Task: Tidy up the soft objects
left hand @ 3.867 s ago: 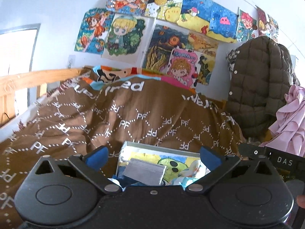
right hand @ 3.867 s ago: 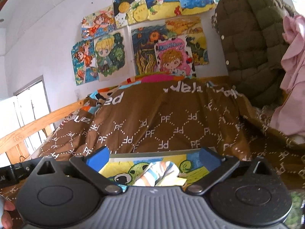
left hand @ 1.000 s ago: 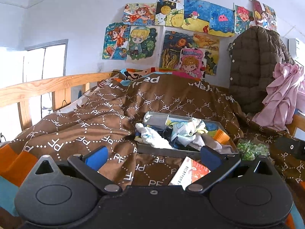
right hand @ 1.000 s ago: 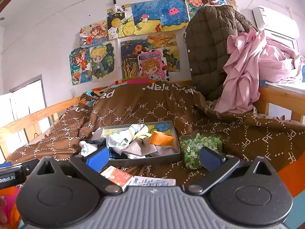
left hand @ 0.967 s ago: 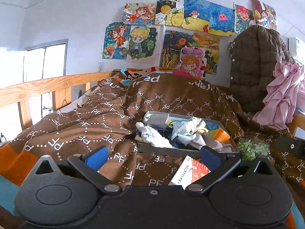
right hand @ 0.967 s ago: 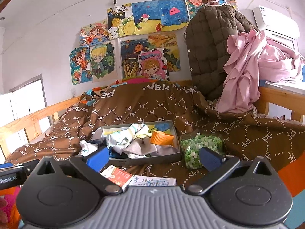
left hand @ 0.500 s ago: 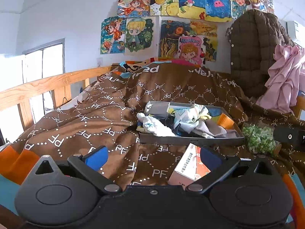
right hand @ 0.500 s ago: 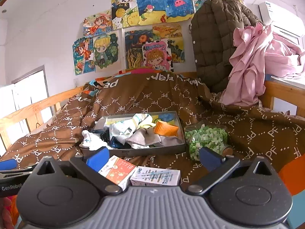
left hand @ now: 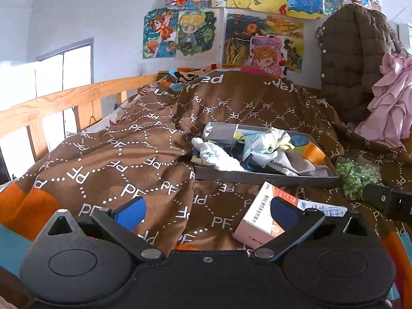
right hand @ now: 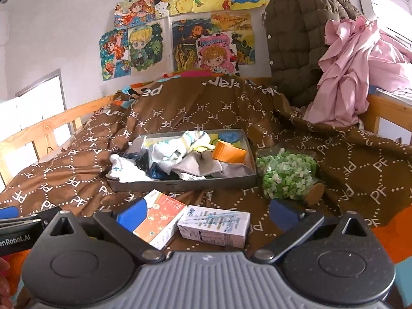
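**Both tools spread above the bed**

The left tool (left hand: 206,212) and right tool (right hand: 207,212) hover spread, holding nothing. Crumpled socks (right hand: 180,159) fill the grey tray (right hand: 180,186) on the brown quilt (left hand: 128,154), behind two cartons.

both grippers, left gripper (left hand: 207,212) and right gripper (right hand: 206,213), seemingly backed away from tray (right hand: 180,185).

Open brown quilt (left hand: 144,154) lay bare to the left of the gray tray (right hand: 180,186), giving free passage there. Two cartons, the orange box (right hand: 161,217) and the white box (right hand: 215,225), blocked the near approach. A jar of green pieces (right hand: 287,173) stood just beside the tray's right wall.
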{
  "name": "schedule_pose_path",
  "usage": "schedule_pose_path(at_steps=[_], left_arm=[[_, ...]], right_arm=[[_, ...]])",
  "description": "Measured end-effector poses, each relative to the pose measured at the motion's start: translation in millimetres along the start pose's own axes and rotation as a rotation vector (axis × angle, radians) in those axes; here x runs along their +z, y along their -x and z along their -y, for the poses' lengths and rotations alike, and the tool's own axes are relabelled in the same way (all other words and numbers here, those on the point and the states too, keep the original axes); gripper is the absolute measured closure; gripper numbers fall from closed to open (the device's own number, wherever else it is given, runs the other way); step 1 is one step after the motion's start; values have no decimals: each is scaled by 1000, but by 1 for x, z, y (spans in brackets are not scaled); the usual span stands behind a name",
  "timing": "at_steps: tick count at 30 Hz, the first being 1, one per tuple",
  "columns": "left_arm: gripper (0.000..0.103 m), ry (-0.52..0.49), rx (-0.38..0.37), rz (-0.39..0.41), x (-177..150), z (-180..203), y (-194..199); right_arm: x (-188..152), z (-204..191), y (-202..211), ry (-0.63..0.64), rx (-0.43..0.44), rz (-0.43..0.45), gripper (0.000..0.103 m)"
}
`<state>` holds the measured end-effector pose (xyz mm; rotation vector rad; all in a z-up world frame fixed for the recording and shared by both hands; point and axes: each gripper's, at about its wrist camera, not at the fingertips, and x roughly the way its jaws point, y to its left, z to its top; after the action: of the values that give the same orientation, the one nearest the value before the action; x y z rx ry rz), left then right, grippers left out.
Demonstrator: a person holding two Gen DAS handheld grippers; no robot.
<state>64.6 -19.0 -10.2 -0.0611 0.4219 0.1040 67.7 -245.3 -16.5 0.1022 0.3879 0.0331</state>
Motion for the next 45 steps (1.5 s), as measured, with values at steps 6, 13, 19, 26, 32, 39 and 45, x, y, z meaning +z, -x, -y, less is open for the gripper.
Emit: schedule_pose_path(at_steps=[6,13,19,26,32,39,45], left_arm=[[1,-21,27,29,0,5,-7],[1,3,46,-21,-3,3,-26],[1,-2,42,-17,-7,3,-34],[1,-23,32,-20,-8,8,-35],[1,-28,34,-13,-7,9,-32],[1,-27,34,-14,-7,8,-32],[1,-24,38,-17,-8,6,-32]], right_arm=[[-1,-3,-10,5,37,19,0],[-6,-3,-25,38,-12,25,0],[-9,-3,-34,83,-58,23,0],[-11,-6,-38,120,-51,21,0],[-11,-3,-39,96,-45,6,0],[-11,4,-40,70,-43,-3,0],[-10,4,-40,69,-33,-8,0]])
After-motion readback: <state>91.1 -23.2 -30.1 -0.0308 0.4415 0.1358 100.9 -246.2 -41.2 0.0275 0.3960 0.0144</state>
